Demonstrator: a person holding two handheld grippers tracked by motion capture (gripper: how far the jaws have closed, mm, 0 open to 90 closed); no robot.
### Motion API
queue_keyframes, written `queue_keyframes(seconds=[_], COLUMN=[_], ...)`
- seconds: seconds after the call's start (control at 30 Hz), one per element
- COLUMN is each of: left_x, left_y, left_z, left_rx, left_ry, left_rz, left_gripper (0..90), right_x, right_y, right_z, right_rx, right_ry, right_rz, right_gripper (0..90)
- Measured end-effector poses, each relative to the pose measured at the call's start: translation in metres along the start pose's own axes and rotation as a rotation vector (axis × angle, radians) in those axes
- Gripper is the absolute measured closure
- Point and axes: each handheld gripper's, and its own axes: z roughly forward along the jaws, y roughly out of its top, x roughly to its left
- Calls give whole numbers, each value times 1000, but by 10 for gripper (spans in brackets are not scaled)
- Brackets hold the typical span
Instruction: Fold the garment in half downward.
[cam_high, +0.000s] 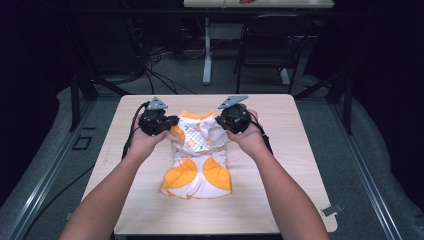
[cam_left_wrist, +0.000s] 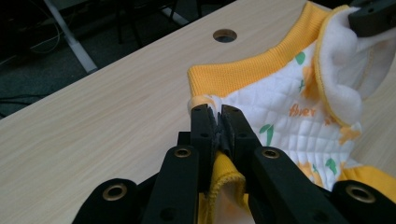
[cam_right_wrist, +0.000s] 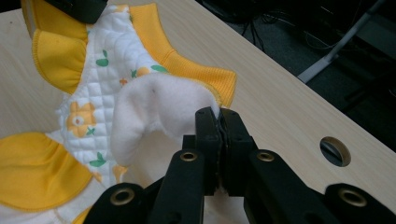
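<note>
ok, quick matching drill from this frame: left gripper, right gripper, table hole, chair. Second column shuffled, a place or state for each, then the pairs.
1. left gripper
2. right gripper
3. table hole
4. chair

A. on the floor beyond the table
B. shut on the garment's yellow-edged hem
C. open in the bare wood top
D. shut on the garment's white fleecy lining

Pairs: 1-B, 2-D, 3-C, 4-A. The garment lies on the table.

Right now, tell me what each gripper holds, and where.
Both hold the baby garment: left gripper pinches its yellow-trimmed side edge, right gripper its fleecy white edge by the collar.
</note>
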Motion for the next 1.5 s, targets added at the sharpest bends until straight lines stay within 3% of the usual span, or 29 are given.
queue_keyframes(seconds=[0.37,0.57,0.8,0.9,1.2,1.4,1.5], left_x=[-7,-15,-21,-23,-30,-35,-38], left_y=[-14,-23,-41,-49,-76,-88,-93], left_z=[-6,-9,-11,-11,-10,-9,-10], left_rx=[1,15,33,43,48,43,41], left_ry=[-43,-61,-88,-99,-135,-150,-161], left_rz=[2,36,48,51,22,22,19], left_gripper=[842,842,842,842,842,842,841], right_x=[12,21,33,41,58,62,65], right_y=[-17,-27,-40,-46,-67,-83,-89], right_z=[-6,-11,-15,-13,-7,-4,-5], right_rx=[2,9,13,42,61,57,56], right_ry=[29,47,74,83,117,138,144], right_rz=[-49,-77,-84,-113,-122,-81,-83], right_gripper=[872,871,871,871,870,869,868])
